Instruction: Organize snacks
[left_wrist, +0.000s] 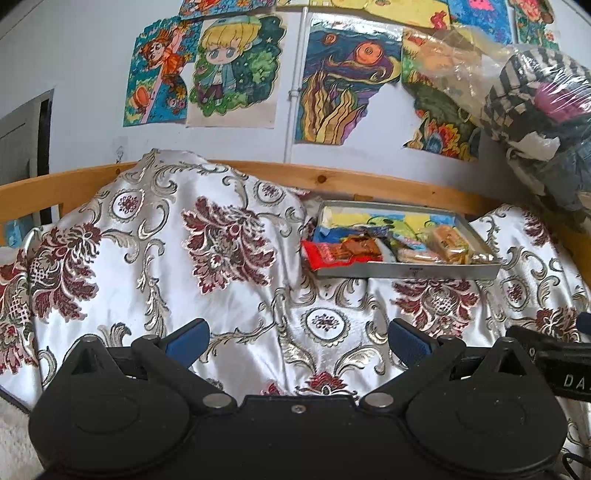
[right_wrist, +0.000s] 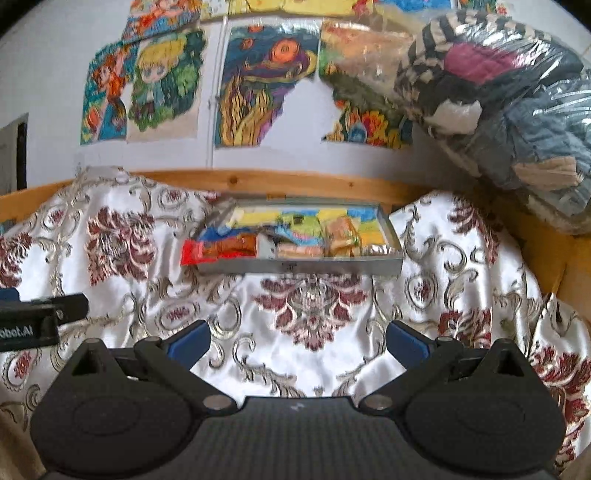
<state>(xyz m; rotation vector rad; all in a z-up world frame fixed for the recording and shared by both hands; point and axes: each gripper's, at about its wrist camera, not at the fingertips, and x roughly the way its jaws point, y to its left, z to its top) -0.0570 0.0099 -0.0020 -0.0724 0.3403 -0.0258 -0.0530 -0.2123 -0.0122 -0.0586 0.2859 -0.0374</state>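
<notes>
Open bedspread (right_wrist: 295, 354) lying clear up to the tray (right_wrist: 303, 266); wooden rail (right_wrist: 295, 182) closing behind it, bagged clothes (right_wrist: 517, 110) overhanging its right side.

"DA" on right gripper (left_wrist: 565, 369) body

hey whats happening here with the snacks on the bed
A person holds a claw in each hand over a floral bedspread. The left claw and right claw are both open and empty, short of a shallow grey tray of snack packets. A red packet hangs over the tray's left edge. Nothing is being gripped yet.
</notes>
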